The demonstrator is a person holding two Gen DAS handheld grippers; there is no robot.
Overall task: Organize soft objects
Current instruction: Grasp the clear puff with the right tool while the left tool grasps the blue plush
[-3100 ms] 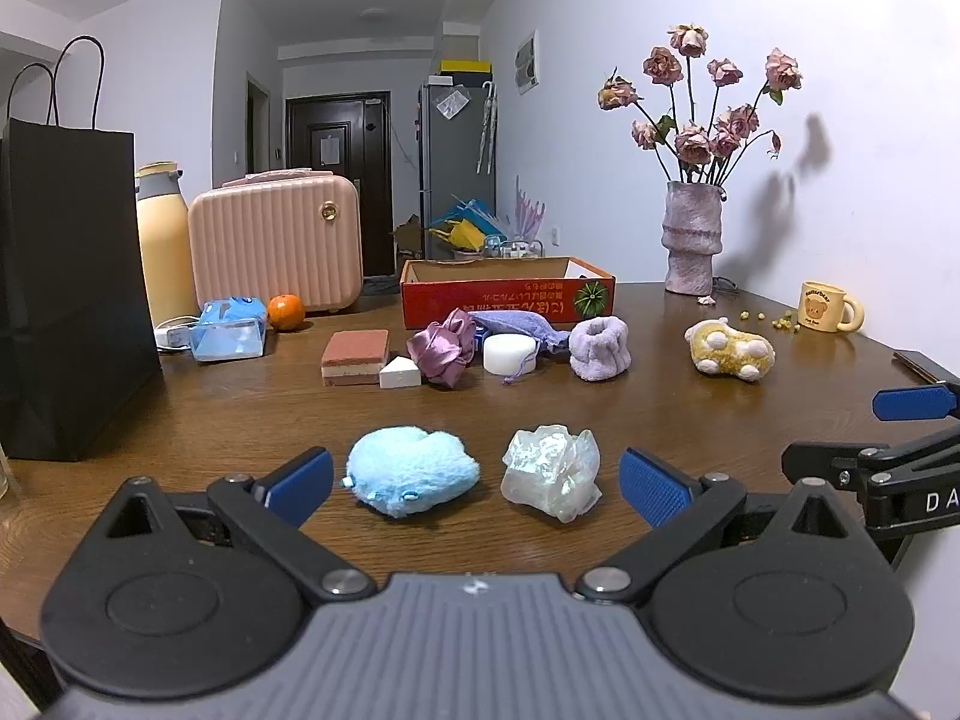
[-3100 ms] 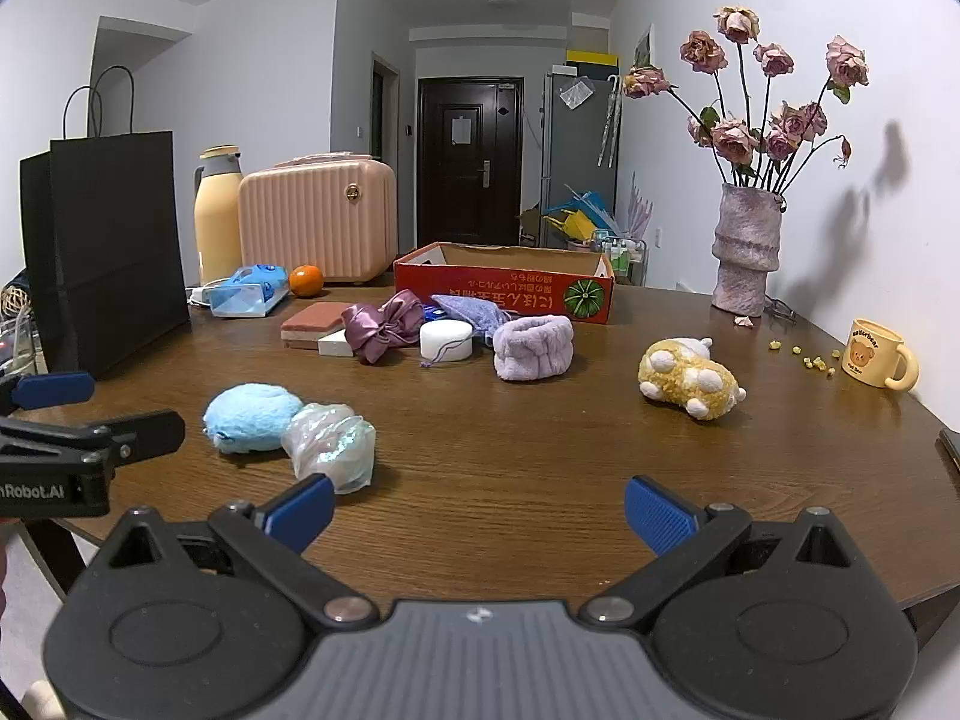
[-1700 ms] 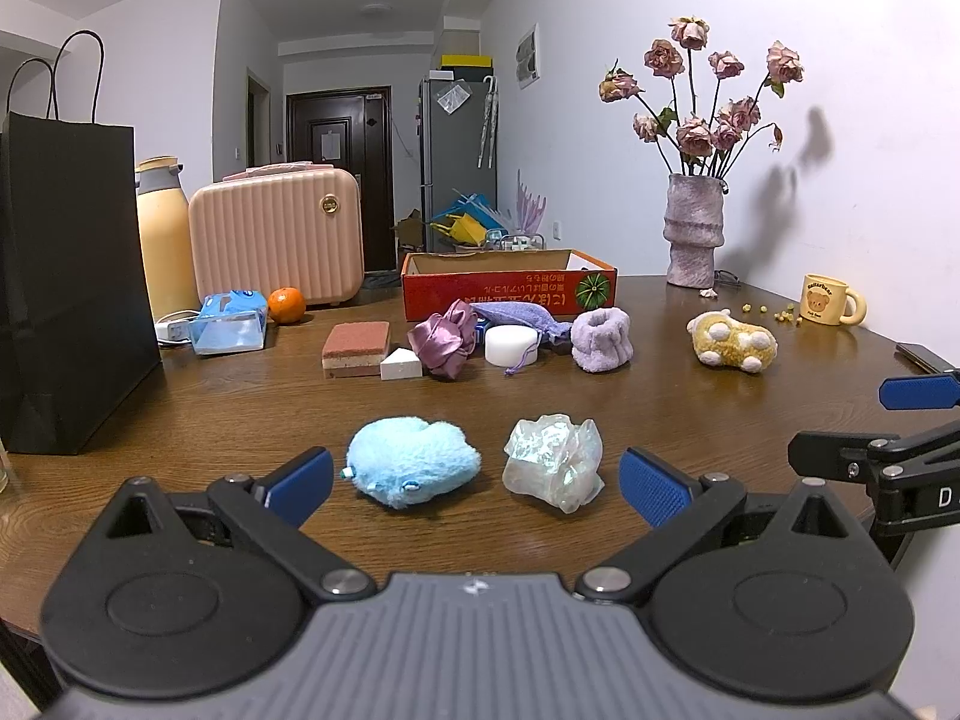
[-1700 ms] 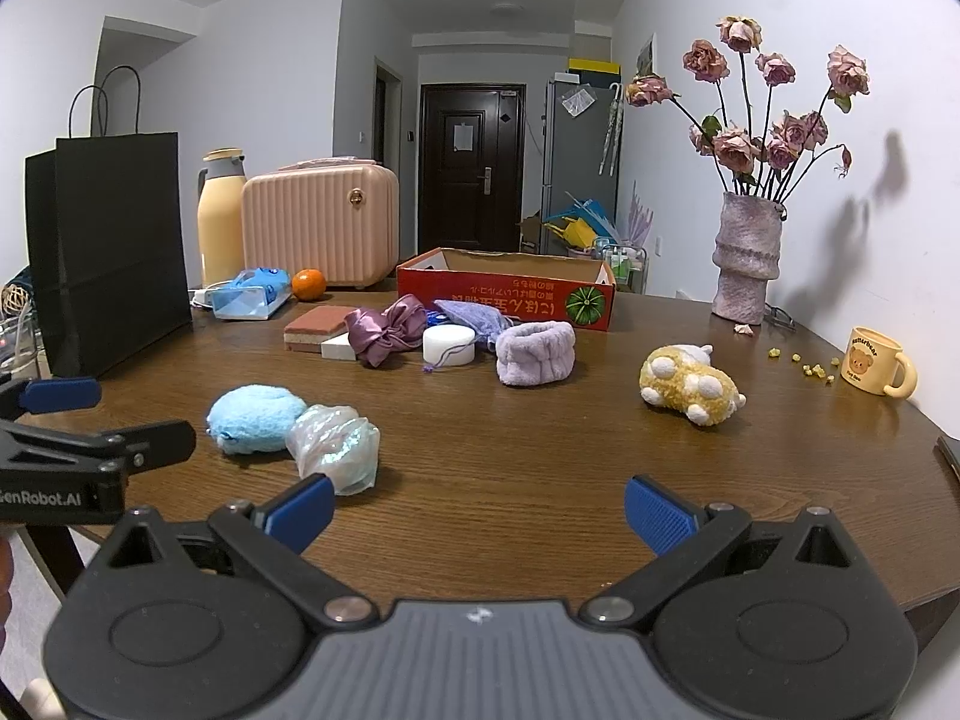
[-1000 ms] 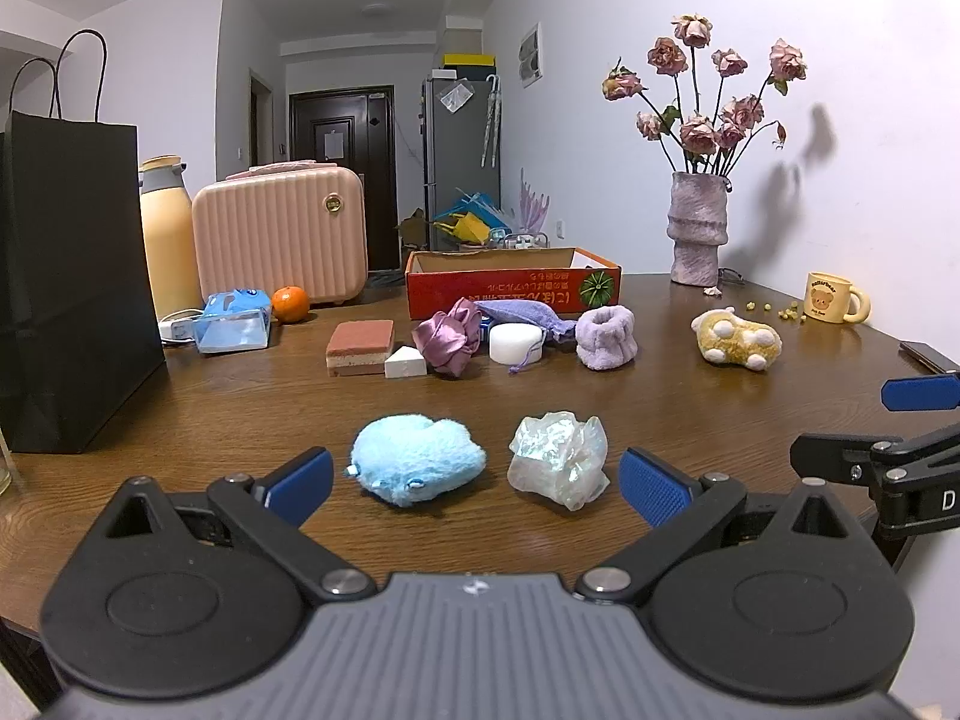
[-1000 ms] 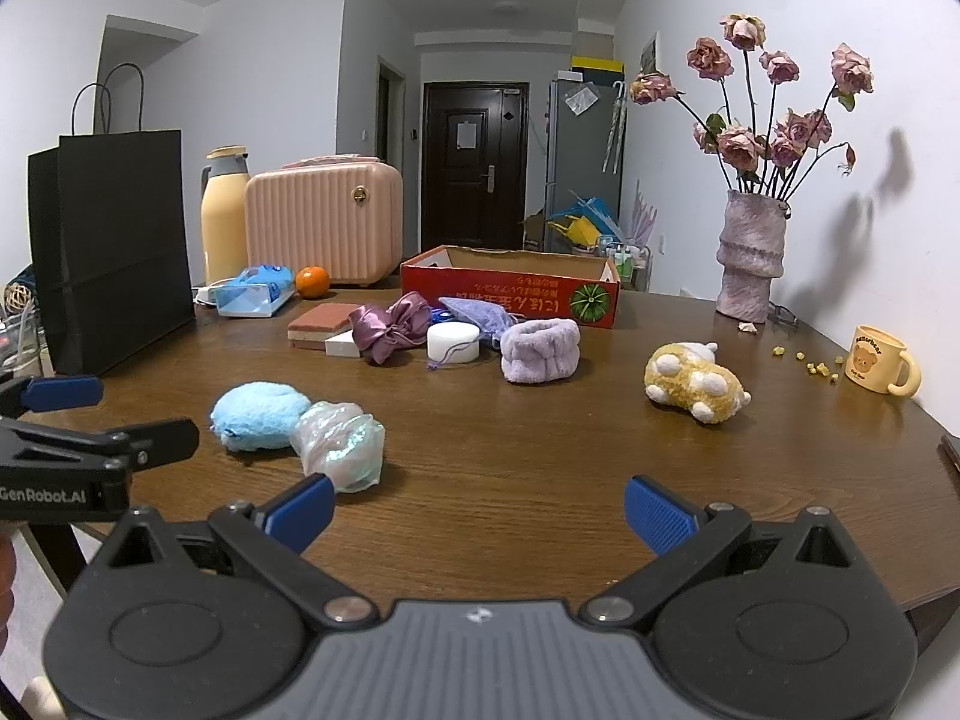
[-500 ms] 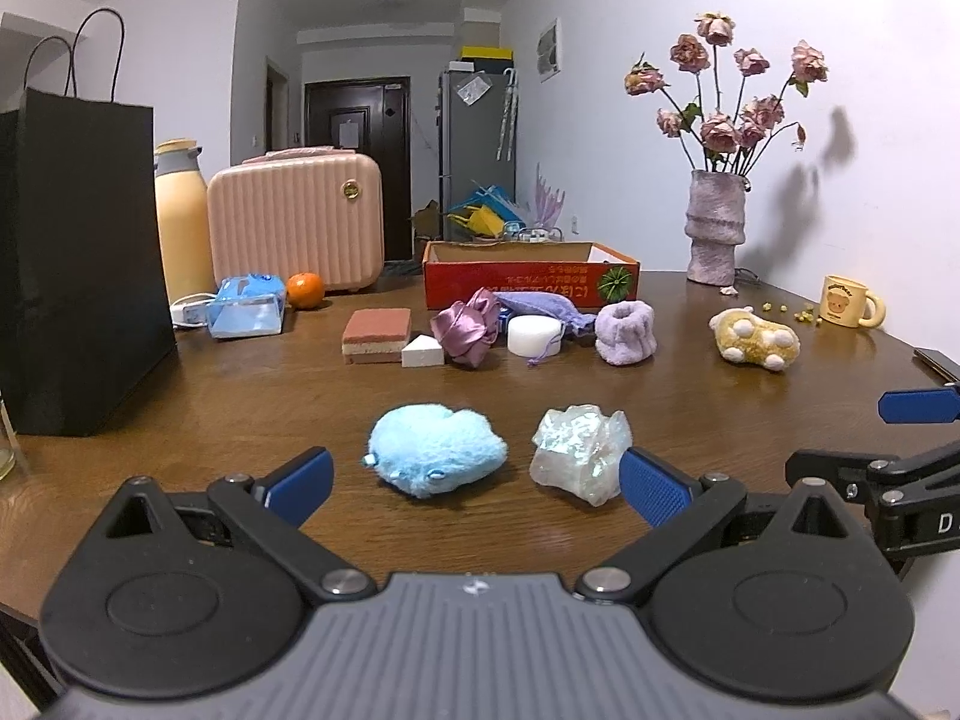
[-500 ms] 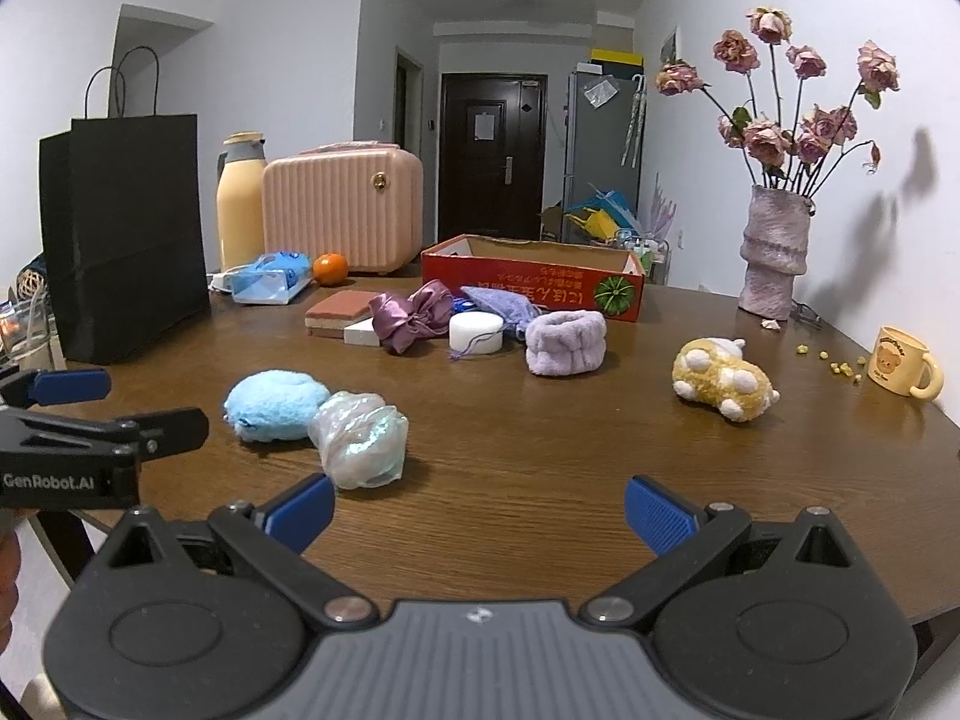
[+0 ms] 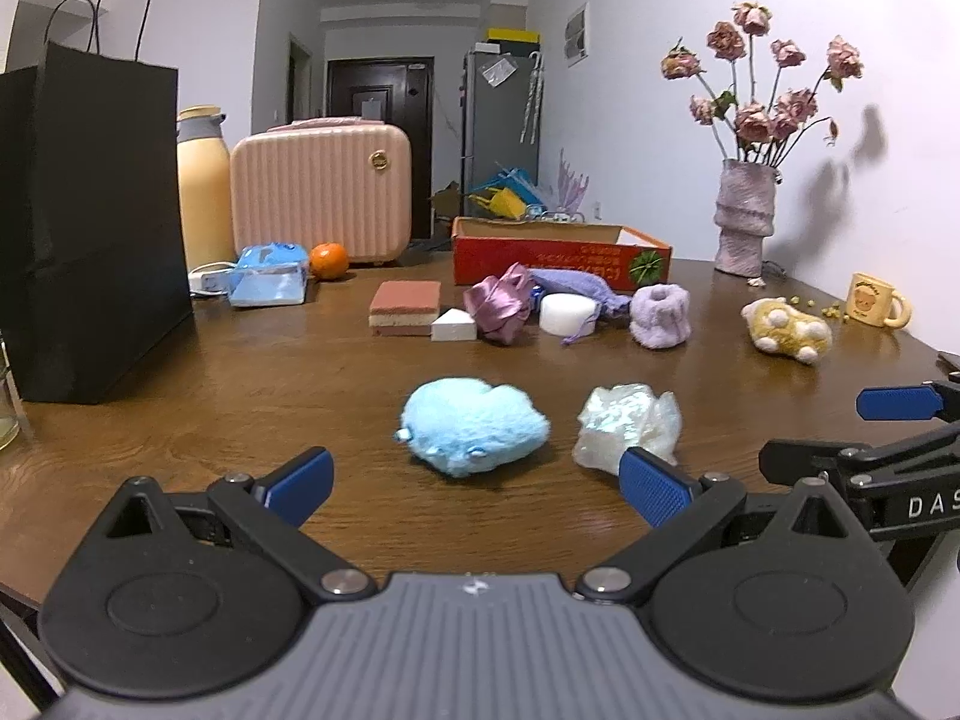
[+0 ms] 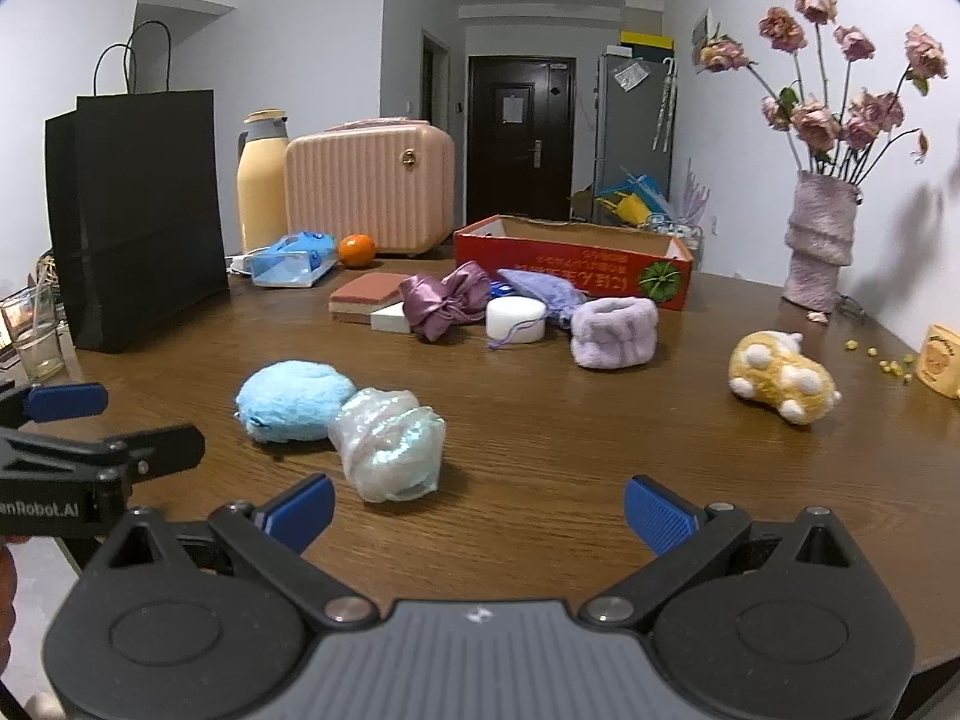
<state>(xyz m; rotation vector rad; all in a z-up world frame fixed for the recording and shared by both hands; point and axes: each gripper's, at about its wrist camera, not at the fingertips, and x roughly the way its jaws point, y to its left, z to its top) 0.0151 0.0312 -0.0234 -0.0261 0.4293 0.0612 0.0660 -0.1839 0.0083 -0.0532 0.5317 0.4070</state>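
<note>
A fluffy blue plush (image 9: 473,433) (image 10: 294,401) lies on the brown table just ahead of my open left gripper (image 9: 474,483). Beside it on the right sits a shiny iridescent scrunchie (image 9: 627,427) (image 10: 390,443). My right gripper (image 10: 477,507) is open and empty, with the scrunchie just ahead of its left finger. Farther back lie a purple satin bow (image 9: 501,310) (image 10: 443,299), a white round puff (image 9: 567,313), a lilac pouch (image 9: 576,288), a lilac fuzzy band (image 9: 660,317) (image 10: 613,332) and a yellow plush (image 9: 786,331) (image 10: 780,377). A red cardboard box (image 9: 561,255) (image 10: 573,261) stands open behind them.
A black paper bag (image 9: 84,228) stands at the left. At the back are a pink case (image 9: 321,192), a yellow flask (image 9: 201,192), a tissue pack (image 9: 267,282), an orange (image 9: 329,260) and stacked sponges (image 9: 405,307). A flower vase (image 9: 744,216) and a mug (image 9: 876,300) stand right.
Both grippers have drifted forward and to the left, so the table objects look larger and sit further right in view. Nothing on the table has moved, and both grippers stay open.
</note>
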